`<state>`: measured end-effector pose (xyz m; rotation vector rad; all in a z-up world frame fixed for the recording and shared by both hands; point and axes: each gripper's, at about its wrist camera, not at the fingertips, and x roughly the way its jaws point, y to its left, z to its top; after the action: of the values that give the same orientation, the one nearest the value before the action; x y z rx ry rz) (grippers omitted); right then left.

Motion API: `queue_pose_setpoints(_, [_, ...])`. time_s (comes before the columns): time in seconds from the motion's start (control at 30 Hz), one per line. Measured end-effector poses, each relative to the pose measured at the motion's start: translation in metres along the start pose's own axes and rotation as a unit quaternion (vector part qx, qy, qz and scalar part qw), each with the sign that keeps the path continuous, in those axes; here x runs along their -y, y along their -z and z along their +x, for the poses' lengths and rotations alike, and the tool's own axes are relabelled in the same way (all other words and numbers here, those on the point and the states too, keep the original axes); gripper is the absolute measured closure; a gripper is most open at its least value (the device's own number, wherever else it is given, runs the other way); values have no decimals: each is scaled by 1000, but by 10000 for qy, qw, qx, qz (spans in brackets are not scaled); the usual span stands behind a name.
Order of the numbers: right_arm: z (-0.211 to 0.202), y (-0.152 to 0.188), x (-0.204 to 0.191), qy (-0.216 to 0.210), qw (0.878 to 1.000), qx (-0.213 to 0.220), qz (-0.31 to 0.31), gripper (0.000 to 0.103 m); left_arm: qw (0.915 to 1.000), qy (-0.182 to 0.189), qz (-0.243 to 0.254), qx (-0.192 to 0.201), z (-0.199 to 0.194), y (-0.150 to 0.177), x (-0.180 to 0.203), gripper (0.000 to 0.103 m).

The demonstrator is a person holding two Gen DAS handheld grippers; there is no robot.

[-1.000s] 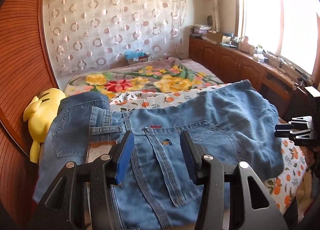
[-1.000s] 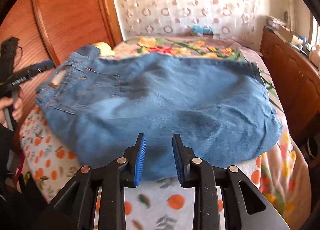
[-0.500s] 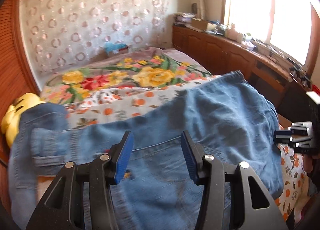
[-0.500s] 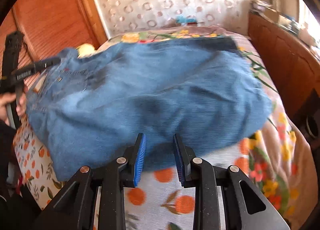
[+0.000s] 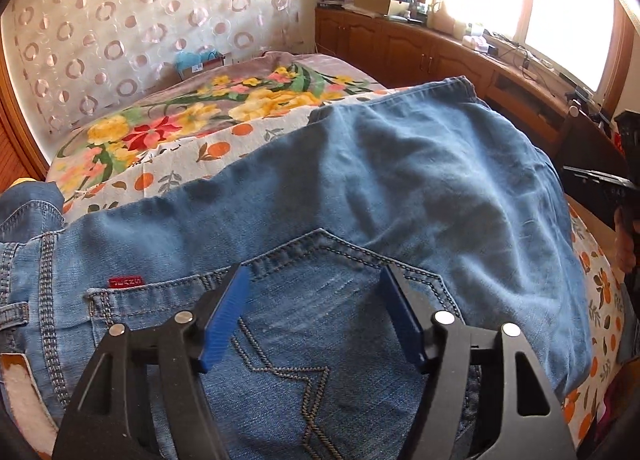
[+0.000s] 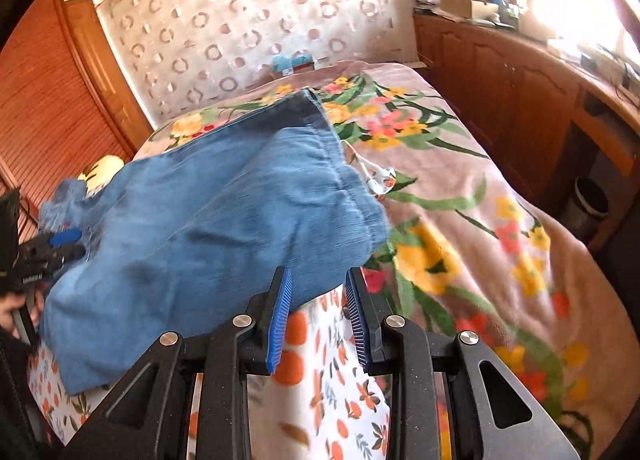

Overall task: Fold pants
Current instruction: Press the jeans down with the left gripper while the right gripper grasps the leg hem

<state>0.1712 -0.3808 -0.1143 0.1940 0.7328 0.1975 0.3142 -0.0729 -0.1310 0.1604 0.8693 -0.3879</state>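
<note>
Lying across the near half of a bed [image 6: 460,187], over an orange-print sheet [image 6: 320,344] and a floral blanket [image 5: 192,127]: folded blue jeans [image 5: 380,187], waist end at the left, far hem reaching toward the right in the left wrist view. Spreading wide above the jeans' back pocket [image 5: 320,300]: the left gripper [image 5: 314,302], jaws having just been opening, blue pads clear of the denim, nothing pinched between them. Sitting narrow but parted at the near right edge of the jeans: the right gripper [image 6: 318,298], pads framing the fold's corner, left pad overlapping the cloth edge; not possible to tell from the blur whether touching it, no pinch showing. Blurring in the right wrist view: most of the denim and the sheet. Peeking out at the far left, mostly hidden behind the waistband: a yellow plush toy [image 6: 102,171]. Being cut off by the frame edge at the lower left: a pale leather patch [image 5: 24,384] on the waistband. Showing small beside the pocket: a red tag [image 5: 125,282], lettering too small to read.
</note>
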Motion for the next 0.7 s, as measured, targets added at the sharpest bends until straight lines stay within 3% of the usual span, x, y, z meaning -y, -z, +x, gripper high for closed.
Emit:
queue_pose_setpoints(0.37, [32,-14,13,-28,9991,-74,416,69,9999,-115,88,-5,5,6,7,28])
queue_pose_setpoints(0.7, [50,-20,35,-672,9899,-381,1190,66,9999,-108,49,33,4,8,6,28])
